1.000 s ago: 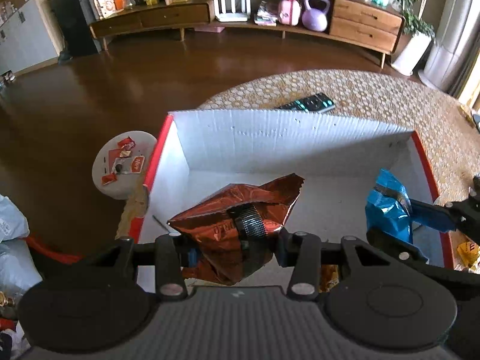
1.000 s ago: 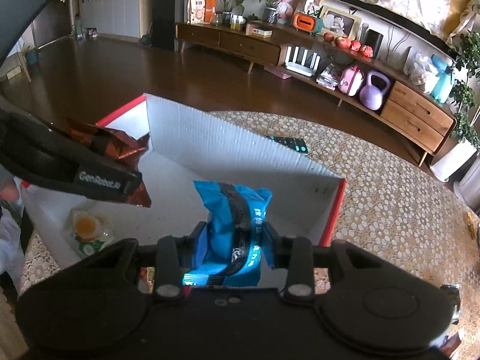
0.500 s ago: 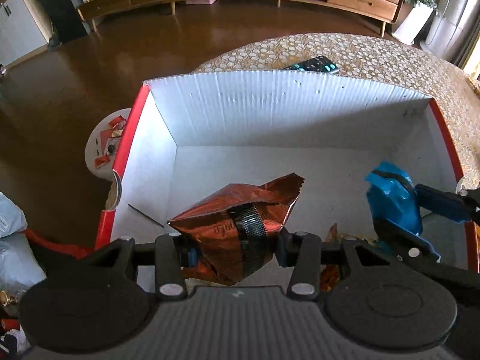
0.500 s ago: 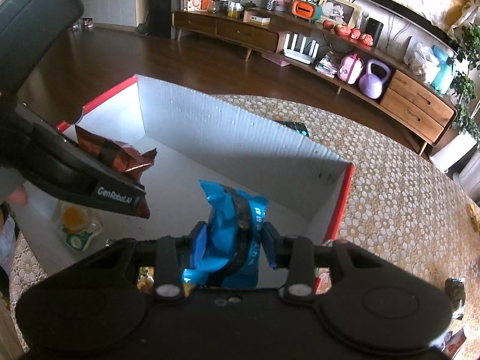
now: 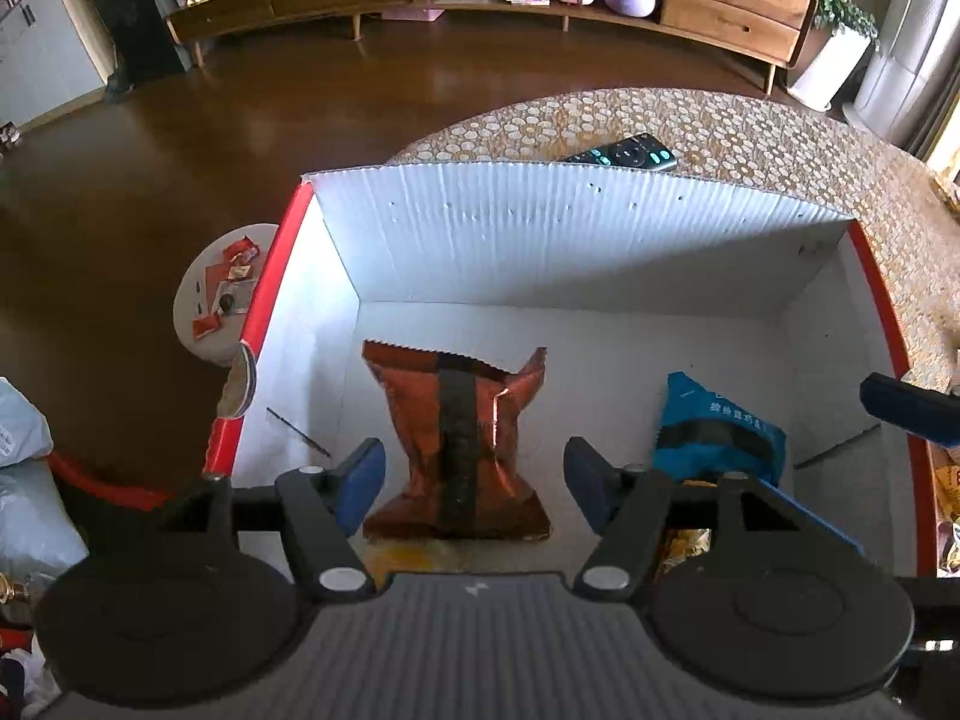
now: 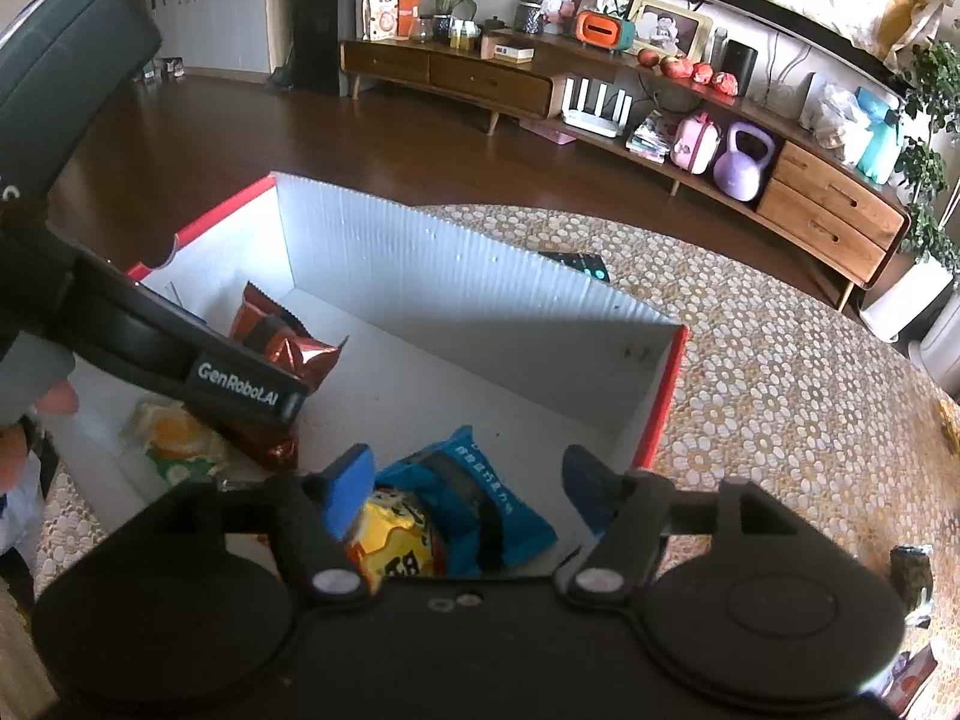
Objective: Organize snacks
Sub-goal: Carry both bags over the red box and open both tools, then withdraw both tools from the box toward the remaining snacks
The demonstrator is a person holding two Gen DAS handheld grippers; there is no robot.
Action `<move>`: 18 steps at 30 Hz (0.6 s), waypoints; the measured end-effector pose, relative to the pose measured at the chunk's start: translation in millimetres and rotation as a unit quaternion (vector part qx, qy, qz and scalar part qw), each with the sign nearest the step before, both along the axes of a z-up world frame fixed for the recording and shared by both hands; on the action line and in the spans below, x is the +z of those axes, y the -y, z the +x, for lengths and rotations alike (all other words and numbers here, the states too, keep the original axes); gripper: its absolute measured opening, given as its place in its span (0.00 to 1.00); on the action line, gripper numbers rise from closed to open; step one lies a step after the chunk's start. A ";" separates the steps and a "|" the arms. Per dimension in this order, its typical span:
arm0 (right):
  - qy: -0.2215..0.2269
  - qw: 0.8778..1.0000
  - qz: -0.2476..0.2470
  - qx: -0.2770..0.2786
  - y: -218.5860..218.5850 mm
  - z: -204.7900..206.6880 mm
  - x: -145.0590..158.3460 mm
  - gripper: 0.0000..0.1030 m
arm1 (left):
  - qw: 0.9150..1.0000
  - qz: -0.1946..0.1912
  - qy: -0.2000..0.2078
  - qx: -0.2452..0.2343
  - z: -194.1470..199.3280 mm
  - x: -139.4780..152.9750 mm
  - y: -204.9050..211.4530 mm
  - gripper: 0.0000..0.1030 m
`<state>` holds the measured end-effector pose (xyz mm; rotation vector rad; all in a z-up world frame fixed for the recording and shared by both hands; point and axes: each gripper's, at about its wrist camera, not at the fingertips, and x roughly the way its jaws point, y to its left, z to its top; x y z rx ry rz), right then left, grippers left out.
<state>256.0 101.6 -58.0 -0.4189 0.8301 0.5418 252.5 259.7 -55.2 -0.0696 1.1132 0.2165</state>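
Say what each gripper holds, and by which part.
Nothing. The left gripper is opening above the red bag; the right gripper is opening above the blue bag.

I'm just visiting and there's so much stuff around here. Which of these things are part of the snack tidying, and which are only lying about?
Part of the job:
- white box
- brown snack bag, in the box
- blue snack bag, in the box
- yellow snack bag, in the box
- left gripper and right gripper, both opening

Just lying about:
- remote control, behind the box
- purple kettlebell
- white router
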 end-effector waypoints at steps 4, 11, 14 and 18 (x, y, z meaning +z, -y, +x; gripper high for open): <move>0.001 1.000 0.012 0.002 4.7 -5.8 8.3 0.77 | 1.000 -0.003 0.008 -0.002 -8.1 7.4 3.6 0.64; 0.007 1.000 0.028 0.001 15.3 -20.5 26.8 0.83 | 1.000 -0.004 0.027 -0.011 -26.5 27.3 12.6 0.64; 0.010 0.999 0.036 0.002 20.9 -27.1 35.3 0.86 | 0.999 -0.005 0.035 -0.014 -35.7 36.9 15.9 0.64; 0.011 0.999 0.048 -0.003 30.1 -35.1 46.8 0.88 | 0.999 -0.003 0.047 -0.020 -49.2 49.6 22.0 0.64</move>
